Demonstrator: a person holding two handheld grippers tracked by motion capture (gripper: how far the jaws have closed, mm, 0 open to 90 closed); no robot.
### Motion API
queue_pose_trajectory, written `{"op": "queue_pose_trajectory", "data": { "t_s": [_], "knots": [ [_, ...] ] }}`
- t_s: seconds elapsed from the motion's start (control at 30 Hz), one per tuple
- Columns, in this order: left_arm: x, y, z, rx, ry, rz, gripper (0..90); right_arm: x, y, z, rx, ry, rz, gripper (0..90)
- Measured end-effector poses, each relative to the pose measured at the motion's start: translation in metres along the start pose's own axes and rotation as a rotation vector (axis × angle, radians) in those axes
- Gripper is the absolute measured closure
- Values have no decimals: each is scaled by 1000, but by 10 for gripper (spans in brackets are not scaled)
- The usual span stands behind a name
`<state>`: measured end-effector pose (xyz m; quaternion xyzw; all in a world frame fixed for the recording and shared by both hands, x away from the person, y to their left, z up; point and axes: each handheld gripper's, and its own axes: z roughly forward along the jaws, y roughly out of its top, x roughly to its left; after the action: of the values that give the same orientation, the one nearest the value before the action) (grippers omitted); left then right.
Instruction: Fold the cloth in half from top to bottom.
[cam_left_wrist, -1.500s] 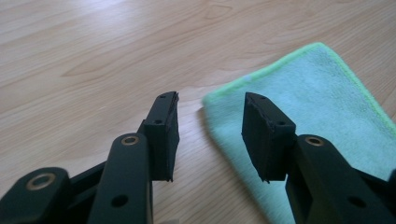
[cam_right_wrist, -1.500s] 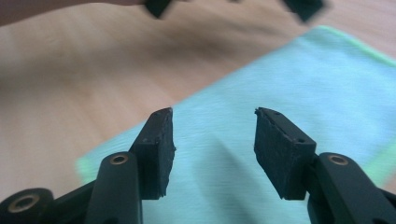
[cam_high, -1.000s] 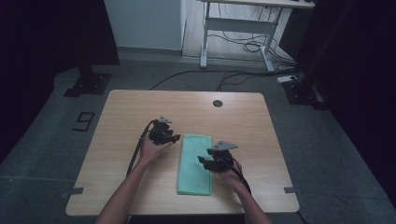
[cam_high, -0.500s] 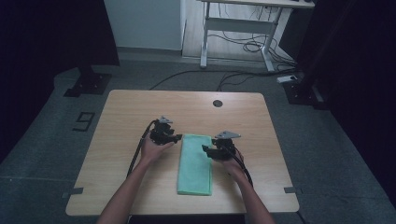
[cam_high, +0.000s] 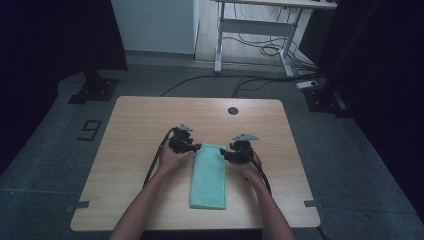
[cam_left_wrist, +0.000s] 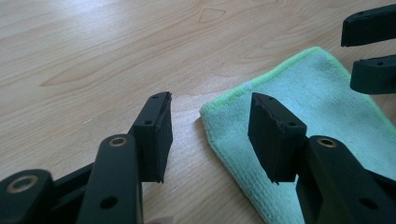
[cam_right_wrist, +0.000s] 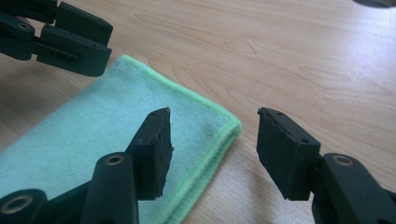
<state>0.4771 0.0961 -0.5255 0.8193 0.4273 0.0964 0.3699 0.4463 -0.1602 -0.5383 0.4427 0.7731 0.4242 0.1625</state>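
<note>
a folded green cloth (cam_high: 209, 176) is laid flat on the light wooden desk (cam_high: 135, 125), in its middle part, with the long side running from the near edge toward the far edge. the cloth is seen as a narrow rectangle of pale mint-green terry fabric. a brighter yellow-green stitched hem is carried along its edges. at the far corners two or more layers are seen stacked, so the cloth is doubled over. the surface is smooth and free of large creases.

the left hand-held gripper (cam_high: 192, 147) is positioned at the far left corner of the cloth. in the left gripper view its jaws are spread apart, and the corner of the cloth (cam_left_wrist: 299, 107) is found between and just beyond them; one jaw is placed over bare wood, the other over the fabric. nothing is gripped.

the right hand-held gripper (cam_high: 226, 154) is positioned at the far right corner of the cloth. in the right gripper view its jaws are likewise held wide apart, one over the cloth (cam_right_wrist: 93, 140) and one over bare wood, with the layered corner between them. nothing is gripped here either.

whether the jaw tips touch the fabric or the desk cannot be told. a dark round grommet (cam_high: 232, 110) is set in the desk near its far edge, well apart from the cloth.
</note>
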Motion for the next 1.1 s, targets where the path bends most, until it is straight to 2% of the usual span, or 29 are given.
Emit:
{"op": "queue_pose_trajectory", "data": {
  "t_s": [0.37, 0.57, 0.77, 1.1],
  "knots": [
    [1, -1, 5, 12, -4, -3, 510, -10, -4, 10, 9, -6, 30, 455],
    [1, -1, 7, 16, 1, 0, 509, -10, 4, 16, 30, -8, 23, 458],
    [3, -1, 12, 19, -8, -15, 512, -13, 7, 22, 40, -15, 28, 461],
    [2, -1, 17, 24, -12, -15, 526, -6, 5, 26, 55, -39, 1, 509]
  ]
}}
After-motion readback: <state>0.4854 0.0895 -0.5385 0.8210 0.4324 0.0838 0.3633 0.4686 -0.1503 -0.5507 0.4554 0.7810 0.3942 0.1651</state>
